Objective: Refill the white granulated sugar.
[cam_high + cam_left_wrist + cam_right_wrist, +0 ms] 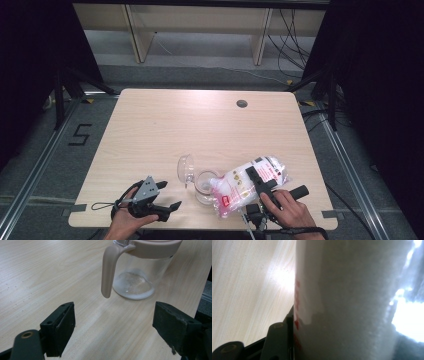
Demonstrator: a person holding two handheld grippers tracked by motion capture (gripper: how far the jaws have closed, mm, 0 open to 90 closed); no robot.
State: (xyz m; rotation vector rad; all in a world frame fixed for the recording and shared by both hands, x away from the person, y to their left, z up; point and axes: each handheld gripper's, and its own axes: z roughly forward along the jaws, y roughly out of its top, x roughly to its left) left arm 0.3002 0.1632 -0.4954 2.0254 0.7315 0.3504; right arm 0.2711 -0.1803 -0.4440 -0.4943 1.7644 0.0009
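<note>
Bag [248, 183] of white grains tilts over glass jar [204, 186] holding a little

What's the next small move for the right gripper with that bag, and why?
Probably tip the bag a little further, low corner over the jar's mouth. The right gripper is shut on the bag, which already slants down toward the jar; the lid is swung open and only a thin white layer covers the jar bottom. The left gripper rests open, apart from the jar.
</note>
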